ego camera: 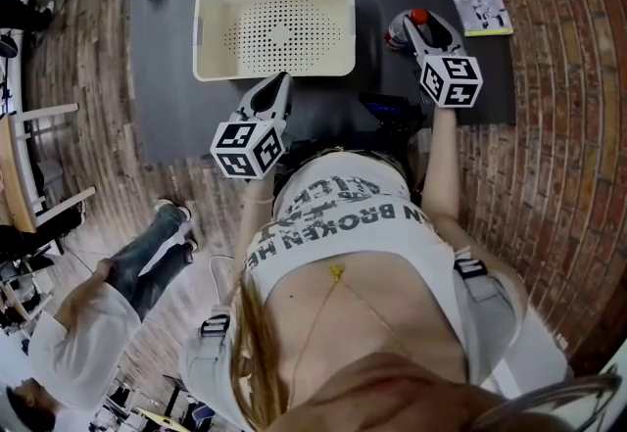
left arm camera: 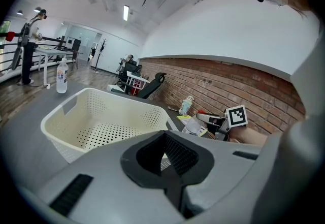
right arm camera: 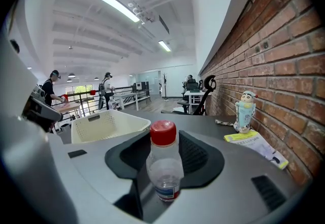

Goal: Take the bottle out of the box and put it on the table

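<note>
"Right of the box (ego camera: 208, 28), what does your right gripper (ego camera: 411, 24) have?"
"It's clamped on the red-capped bottle (right arm camera: 164, 167), outside the box and over the dark surface (ego camera: 176, 77)."
"And your left gripper (ego camera: 279, 85)?"
"Its jaws are together with nothing between them, at the box's near edge."

Brick wall (right arm camera: 284, 40), seemingly wooden floor (ego camera: 88, 48)

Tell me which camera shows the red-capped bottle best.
Right gripper view: the bottle fills the middle, close, between its jaws. The head view shows just its cap and shoulder; the left gripper view, a tiny distant glimpse.
</note>
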Demonstrator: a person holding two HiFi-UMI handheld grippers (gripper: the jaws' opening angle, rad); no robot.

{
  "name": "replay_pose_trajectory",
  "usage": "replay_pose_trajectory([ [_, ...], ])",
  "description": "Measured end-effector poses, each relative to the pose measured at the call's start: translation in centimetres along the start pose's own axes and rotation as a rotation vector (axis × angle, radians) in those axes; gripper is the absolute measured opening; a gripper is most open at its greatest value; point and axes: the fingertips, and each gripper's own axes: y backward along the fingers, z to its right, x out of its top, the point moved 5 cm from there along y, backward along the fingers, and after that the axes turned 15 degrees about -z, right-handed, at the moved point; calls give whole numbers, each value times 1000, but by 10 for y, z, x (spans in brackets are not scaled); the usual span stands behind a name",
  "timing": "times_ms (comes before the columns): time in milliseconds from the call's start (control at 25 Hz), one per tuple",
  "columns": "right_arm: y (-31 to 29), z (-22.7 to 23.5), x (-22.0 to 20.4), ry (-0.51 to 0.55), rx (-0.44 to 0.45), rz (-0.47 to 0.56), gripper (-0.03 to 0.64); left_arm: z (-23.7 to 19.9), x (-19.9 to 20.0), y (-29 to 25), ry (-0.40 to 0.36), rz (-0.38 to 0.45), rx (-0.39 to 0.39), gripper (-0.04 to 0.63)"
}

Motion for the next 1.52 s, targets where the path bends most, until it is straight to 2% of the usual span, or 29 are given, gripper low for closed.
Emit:
replay_pose_trajectory([
  [320,1,0,-2,-25,24,10,155,0,1,0,6,7,-18,0],
  [520,5,0,-3,2,11,15,160,-4,1,3,7,5,-19,0],
  [680,19,3,-4,-66,-20,61,200,-8,2,5,6,5,-22,0],
  [1000,40,-9,-25,-110,-84,6,204,-23,5,7,3,-5,-36,0],
  [1200,38,-30,-22,-121,-62,4,202,-34,11,11,-14,-13,-49,0],
  [1240,36,-36,-20,-102,-60,-2,183,-36,13,11,-18,-13,-53,0],
  [1360,30,-57,-11,-24,-34,-16,56,-38,18,13,-32,-4,-74,0],
  [1520,16,-104,5,70,104,-30,12,-38,26,16,-75,7,-104,0],
])
